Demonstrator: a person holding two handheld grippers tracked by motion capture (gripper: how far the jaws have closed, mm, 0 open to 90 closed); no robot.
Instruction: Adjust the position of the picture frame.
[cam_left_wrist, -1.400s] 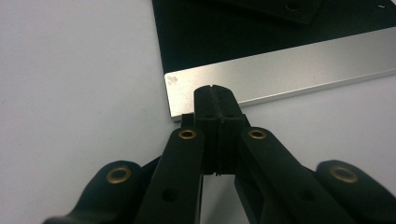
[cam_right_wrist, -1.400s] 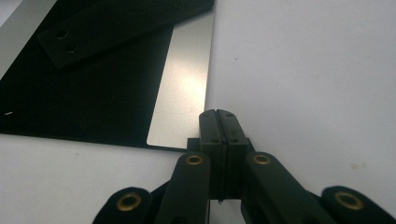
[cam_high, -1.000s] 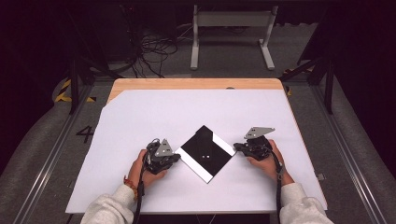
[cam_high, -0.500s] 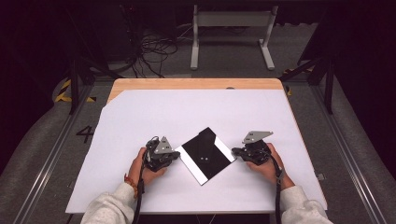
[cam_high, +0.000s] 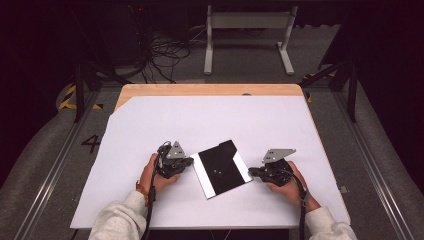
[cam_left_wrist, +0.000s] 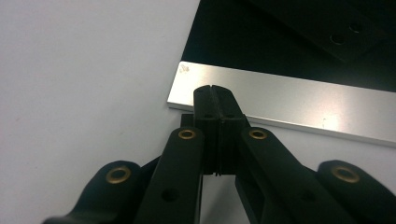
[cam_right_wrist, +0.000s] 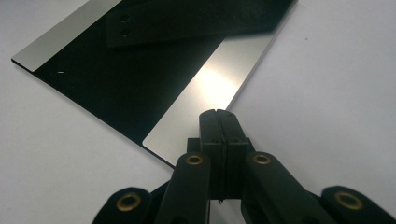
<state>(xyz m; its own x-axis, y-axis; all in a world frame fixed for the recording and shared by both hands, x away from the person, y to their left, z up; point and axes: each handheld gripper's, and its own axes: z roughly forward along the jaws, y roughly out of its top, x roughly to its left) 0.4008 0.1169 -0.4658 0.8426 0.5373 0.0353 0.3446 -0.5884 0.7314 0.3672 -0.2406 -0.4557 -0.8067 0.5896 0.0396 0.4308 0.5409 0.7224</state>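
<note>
Flat black square plate with silver edge strips lies rotated on white tabletop, between both hands. Left tongs pressed together, tips at left silver strip. Right tongs likewise together, tips at right silver strip. Plate inboard of each; both about equally near, strips running crosswise to tongs.

White sheet covering a wooden tabletop; at 12 o'clock, a grey metal stand; at 11 o'clock, tangled cables.
</note>
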